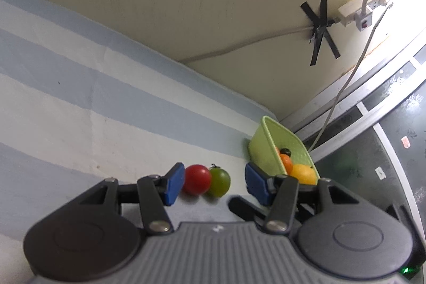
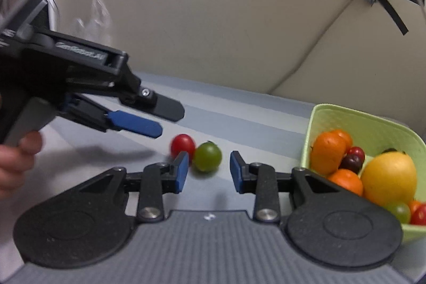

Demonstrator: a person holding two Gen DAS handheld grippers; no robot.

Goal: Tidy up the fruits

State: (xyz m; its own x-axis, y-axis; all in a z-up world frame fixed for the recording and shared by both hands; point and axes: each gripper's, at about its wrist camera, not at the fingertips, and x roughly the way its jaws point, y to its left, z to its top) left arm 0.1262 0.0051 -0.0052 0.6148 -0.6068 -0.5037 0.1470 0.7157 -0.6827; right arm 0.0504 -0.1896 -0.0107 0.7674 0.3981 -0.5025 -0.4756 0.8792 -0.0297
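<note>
Right gripper (image 2: 209, 172): blue-padded jaws apart, empty. Left gripper (image 1: 214, 184): jaws apart, empty. Small round red tomato (image 2: 182, 145) touches small round green tomato (image 2: 207, 156) on striped tabletop (image 2: 239, 121); light-green plastic basket (image 2: 346, 113) of fruit sits near its back edge.

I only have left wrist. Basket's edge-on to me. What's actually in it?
Observer: Right wrist looks into the green basket: three oranges, a large yellow fruit, and small tomatoes.
Operator: Right gripper carrying anything?
Observer: No. The right gripper has open, empty jaws, lined up toward the green tomato.
Operator: And mine, near the red one?
Observer: The left gripper hovers up-left of the red tomato, not touching, nothing between its fingers.
</note>
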